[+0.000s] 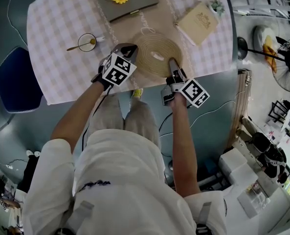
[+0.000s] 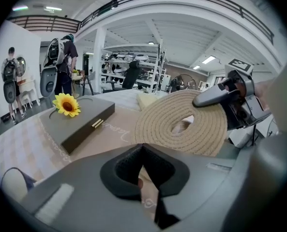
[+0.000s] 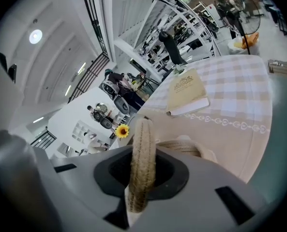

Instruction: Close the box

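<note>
Now mid-close — right gripper (image 3: pixel 143 174) pinches woven lid (image 3: pixel 143 132) by its rim, tilted over box (image 3: pixel 190 148) at bench (image 1: pixel 61 28) front; left gripper (image 2: pixel 142 150) narrow, empty; next — lower lid flat, centred.

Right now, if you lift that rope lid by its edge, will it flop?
Probably not: the lid, gripped only at its rim by the right gripper, stands tilted and holds its round shape. It is a thin rope coil, so likely light. Its rough weave should hardly slip in the jaws.
</note>
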Action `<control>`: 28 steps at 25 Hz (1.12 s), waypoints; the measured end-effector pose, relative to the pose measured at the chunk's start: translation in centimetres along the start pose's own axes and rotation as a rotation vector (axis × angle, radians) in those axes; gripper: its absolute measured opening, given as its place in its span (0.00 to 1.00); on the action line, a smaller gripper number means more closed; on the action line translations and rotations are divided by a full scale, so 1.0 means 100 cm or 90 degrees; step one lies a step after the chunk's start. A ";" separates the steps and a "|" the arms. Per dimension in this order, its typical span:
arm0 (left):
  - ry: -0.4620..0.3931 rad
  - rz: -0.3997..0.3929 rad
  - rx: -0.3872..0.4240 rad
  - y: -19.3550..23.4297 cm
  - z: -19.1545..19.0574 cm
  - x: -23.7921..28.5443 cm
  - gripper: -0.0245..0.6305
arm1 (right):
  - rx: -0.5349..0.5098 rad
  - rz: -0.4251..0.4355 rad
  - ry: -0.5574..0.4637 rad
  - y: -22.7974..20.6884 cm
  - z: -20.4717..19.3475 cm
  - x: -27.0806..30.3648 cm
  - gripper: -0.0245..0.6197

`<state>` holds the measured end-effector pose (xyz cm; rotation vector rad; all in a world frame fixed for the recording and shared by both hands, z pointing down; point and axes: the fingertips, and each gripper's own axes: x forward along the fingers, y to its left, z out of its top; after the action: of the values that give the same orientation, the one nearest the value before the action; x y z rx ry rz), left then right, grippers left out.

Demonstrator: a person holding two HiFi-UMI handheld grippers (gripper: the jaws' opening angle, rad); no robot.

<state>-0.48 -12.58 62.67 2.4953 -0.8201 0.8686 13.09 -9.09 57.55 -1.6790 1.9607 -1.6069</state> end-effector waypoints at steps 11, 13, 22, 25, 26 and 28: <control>-0.024 -0.034 -0.071 0.001 0.000 -0.002 0.04 | -0.139 -0.075 0.028 -0.012 -0.004 -0.005 0.21; -0.025 -0.034 -0.070 0.000 0.001 -0.002 0.04 | -0.163 -0.087 0.032 -0.013 -0.003 -0.006 0.23; -0.021 -0.035 -0.060 -0.004 0.001 0.001 0.04 | -0.211 -0.143 0.034 -0.032 0.000 -0.018 0.25; -0.023 -0.033 -0.066 -0.004 0.001 0.001 0.04 | -0.200 -0.150 0.038 -0.042 0.000 -0.022 0.21; -0.024 -0.031 -0.066 -0.004 0.001 0.001 0.04 | -0.196 -0.149 0.042 -0.043 -0.001 -0.023 0.21; -0.022 -0.033 -0.059 -0.006 0.001 0.002 0.04 | -0.200 -0.151 0.046 -0.044 -0.003 -0.024 0.21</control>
<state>0.05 -12.30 62.61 2.4457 -0.7841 0.7552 16.71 -6.33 59.74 -2.0639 2.2195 -1.5098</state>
